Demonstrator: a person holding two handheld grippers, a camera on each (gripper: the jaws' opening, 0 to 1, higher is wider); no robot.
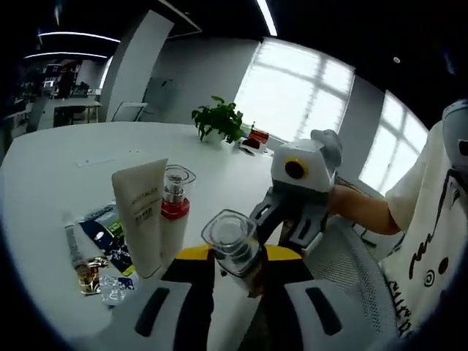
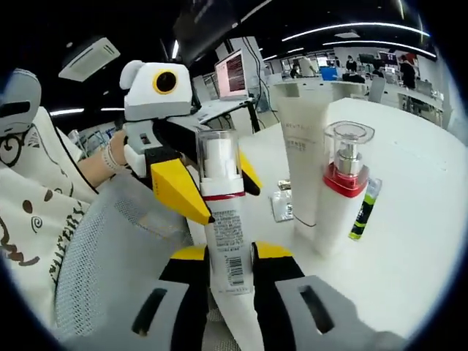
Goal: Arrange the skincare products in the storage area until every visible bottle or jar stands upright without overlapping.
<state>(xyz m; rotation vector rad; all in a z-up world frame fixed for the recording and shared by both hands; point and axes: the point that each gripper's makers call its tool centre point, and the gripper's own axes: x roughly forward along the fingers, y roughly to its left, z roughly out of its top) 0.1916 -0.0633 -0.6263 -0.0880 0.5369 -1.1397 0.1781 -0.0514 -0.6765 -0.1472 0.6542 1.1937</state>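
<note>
The right tongs (image 2: 228, 267) grip a clear-capped pump bottle (image 2: 223, 212) near its base; the left tongs (image 1: 234, 281) seem closed on the same bottle. Set it upright on the surface (image 2: 409, 241) beside the red-collared bottle (image 2: 344, 190) and cream tube (image 2: 307, 139), not touching them.

Left gripper (image 1: 232, 281) jaws flank clear-capped bottle (image 1: 232, 245), right gripper (image 1: 292, 212) behind it; cream tube (image 1: 142, 212) and red-collared bottle (image 1: 174, 212) upright on white table (image 1: 66, 168) beside sachets (image 1: 102, 252).
</note>
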